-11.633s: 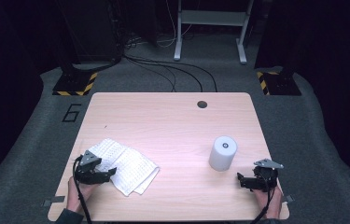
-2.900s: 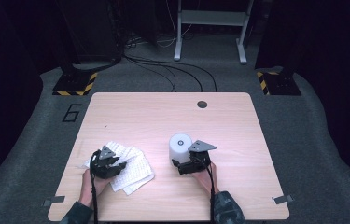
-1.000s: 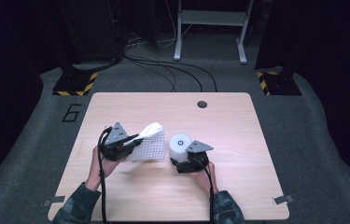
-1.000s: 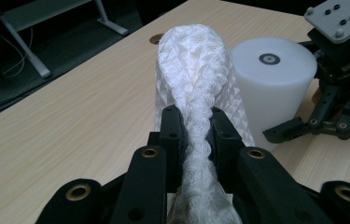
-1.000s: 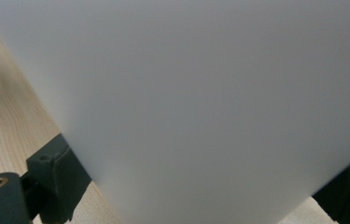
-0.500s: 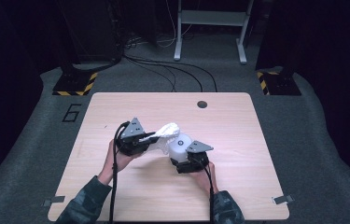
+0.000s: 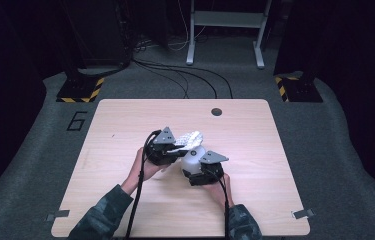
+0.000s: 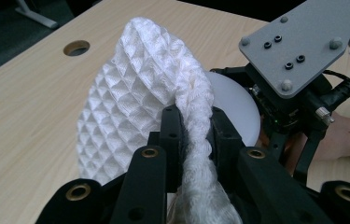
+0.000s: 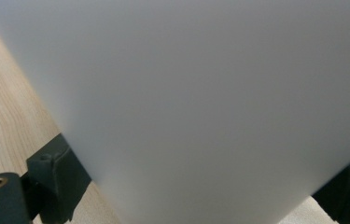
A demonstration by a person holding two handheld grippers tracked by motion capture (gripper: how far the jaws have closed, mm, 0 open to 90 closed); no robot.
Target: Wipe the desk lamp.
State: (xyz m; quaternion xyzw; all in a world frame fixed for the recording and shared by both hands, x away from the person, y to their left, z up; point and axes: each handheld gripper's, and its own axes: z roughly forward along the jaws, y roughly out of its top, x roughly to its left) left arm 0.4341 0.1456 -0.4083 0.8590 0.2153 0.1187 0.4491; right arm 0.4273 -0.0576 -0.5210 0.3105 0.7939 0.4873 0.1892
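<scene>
White cloth (image 8: 135, 88) pinched in left gripper (image 8: 189, 140), cup (image 7: 193, 159) clamped by right gripper (image 7: 204, 172) at its 6 o'clock; off-centre stuffing could tip cup.

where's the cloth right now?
The white cloth is pinched in the left gripper, held over the white cup that the right gripper holds near the table's middle.

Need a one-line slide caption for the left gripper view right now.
Left gripper clamps a bunched white waffle-weave cloth, raised beside the white cup that the right gripper grips, above the wooden table.
</scene>
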